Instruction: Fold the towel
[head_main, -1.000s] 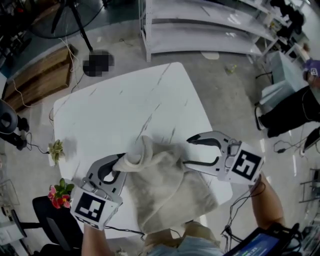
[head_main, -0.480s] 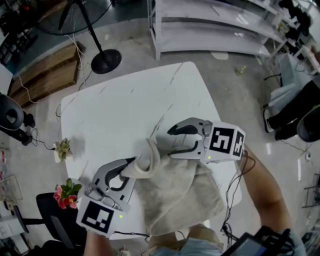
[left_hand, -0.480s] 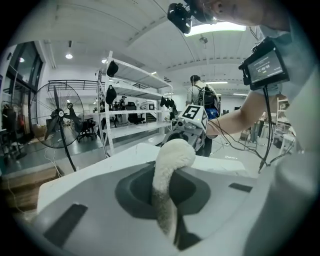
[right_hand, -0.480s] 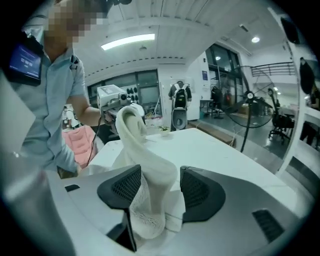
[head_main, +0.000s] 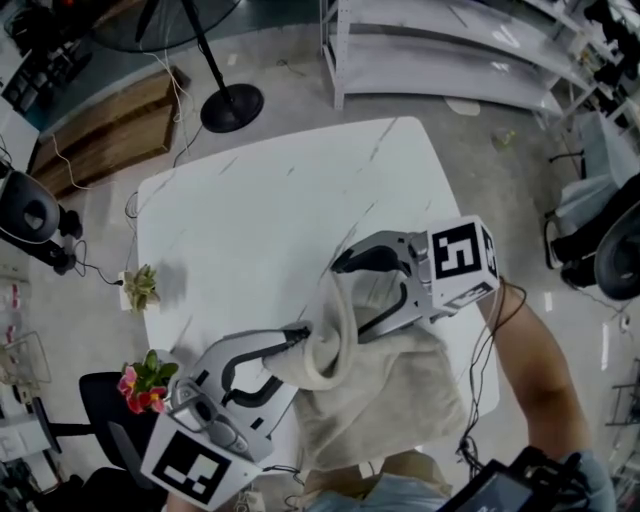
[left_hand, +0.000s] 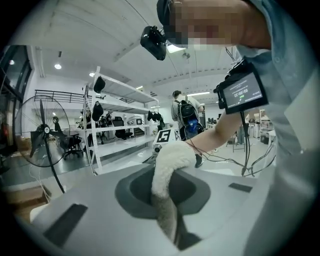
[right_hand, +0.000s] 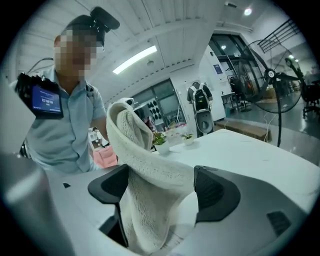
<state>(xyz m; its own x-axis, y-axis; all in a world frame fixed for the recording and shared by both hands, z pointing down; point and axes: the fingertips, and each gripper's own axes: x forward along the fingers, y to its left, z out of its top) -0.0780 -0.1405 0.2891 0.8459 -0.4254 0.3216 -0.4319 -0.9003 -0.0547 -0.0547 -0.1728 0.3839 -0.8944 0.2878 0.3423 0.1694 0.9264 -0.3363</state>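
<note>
Left gripper (head_main: 298, 338) pinches towel (head_main: 395, 395) corner above table (head_main: 250, 220). Right gripper (head_main: 352, 298): jaws just opening wide, a fold hangs loose between them. Best to re-close deep on that edge, with the towel taut.

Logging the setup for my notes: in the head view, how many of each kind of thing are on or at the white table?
towel: 1
handheld tools: 2 (left tool shut on the towel; right tool, jaws have just been opening, towel between them)
potted plants: 2 (green plant, pink-flowered plant)
Total: 5
</note>
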